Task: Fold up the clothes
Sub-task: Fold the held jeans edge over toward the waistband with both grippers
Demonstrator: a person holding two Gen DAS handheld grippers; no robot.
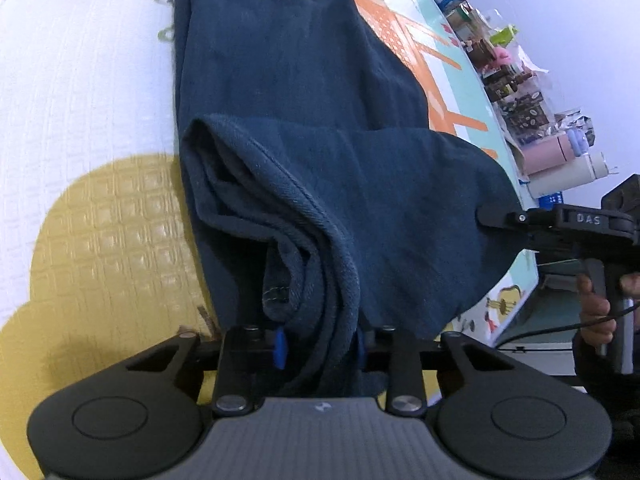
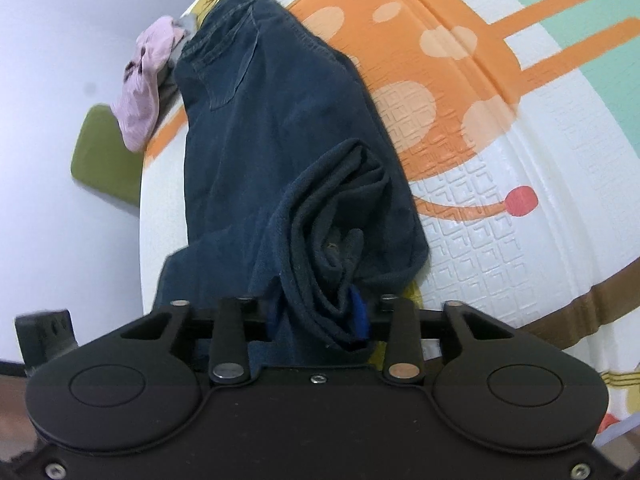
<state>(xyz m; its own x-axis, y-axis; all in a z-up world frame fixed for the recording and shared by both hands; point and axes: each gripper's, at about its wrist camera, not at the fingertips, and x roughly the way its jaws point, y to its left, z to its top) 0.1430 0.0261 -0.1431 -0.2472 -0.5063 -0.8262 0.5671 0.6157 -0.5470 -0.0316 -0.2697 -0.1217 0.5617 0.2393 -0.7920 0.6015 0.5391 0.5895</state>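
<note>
Dark blue jeans lie lengthwise on the patterned play mat, the waist and back pocket at the far end. The near leg end is lifted and bunched. My left gripper is shut on a thick fold of that denim, its blue pads pressing both sides. In the right wrist view my right gripper is shut on another bunched fold of the jeans. In the left wrist view the right gripper pinches the cloth's right edge, a person's hand on its handle.
A pink garment lies crumpled beside the waistband at the mat's far corner, over a green cushion. Boxes, jars and bottles line the mat's far right edge. The mat is bare to the right of the jeans.
</note>
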